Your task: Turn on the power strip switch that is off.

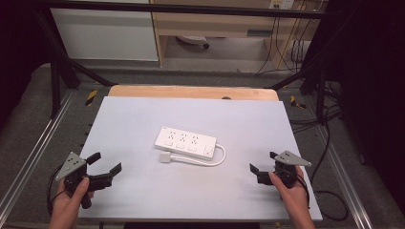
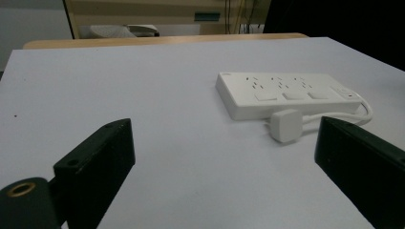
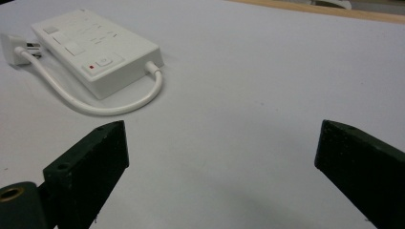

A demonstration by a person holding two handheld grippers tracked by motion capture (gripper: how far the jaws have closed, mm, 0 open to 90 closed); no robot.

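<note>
Your left gripper [image 1: 106,162] sits near the table's [image 1: 143,191] near-left corner, your right gripper [image 1: 262,162] near its near-right corner, both with jaws apart and empty. The white power strip [image 1: 185,141] lies mid-table, its plug [image 1: 165,157] just beside it.

Left gripper [image 1: 106,162] held low at left, jaws wide apart; right gripper [image 1: 263,162] at right, jaws also spread, nothing between

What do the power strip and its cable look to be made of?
Power strip: seemingly rigid white plastic, smooth with a slight sheen, moulded edges and buttons. Cable: probably rubbery white sheathing, since it holds a soft loop; it ends in a white, plastic-looking plug.
</note>
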